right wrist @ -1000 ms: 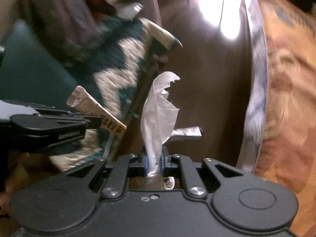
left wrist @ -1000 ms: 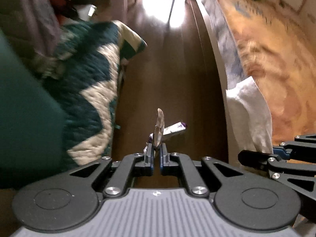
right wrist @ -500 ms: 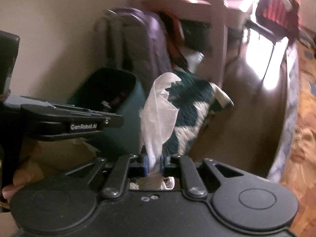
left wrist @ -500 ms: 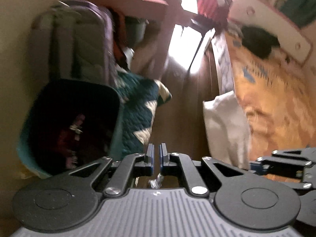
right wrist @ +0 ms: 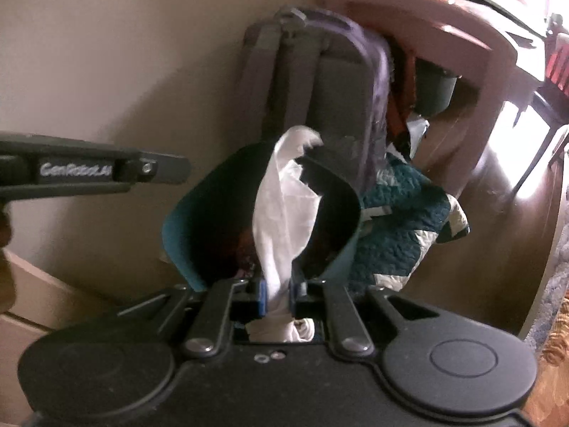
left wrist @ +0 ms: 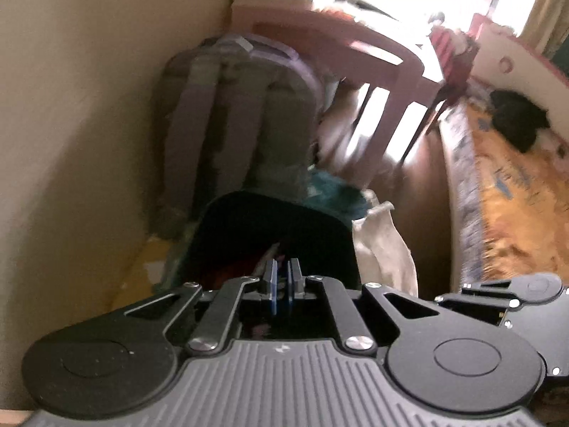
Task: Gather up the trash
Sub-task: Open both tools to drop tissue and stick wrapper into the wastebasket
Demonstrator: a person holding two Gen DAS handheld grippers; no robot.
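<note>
My right gripper (right wrist: 276,293) clamps the white tissue (right wrist: 284,210), upright, directly above the teal bin (right wrist: 177,235); left gripper (left wrist: 282,277) closed, equally near.

the bin (right wrist: 185,235) stands by the wall (right wrist: 124,53), a backpack (right wrist: 320,82) behind it and a quilt (right wrist: 402,220) at its right. the tissue (right wrist: 281,220) in the right tongs (right wrist: 276,293) hangs over the bin; the left tongs (left wrist: 282,277) sit beside it, the bed (left wrist: 515,195) far right.
</note>
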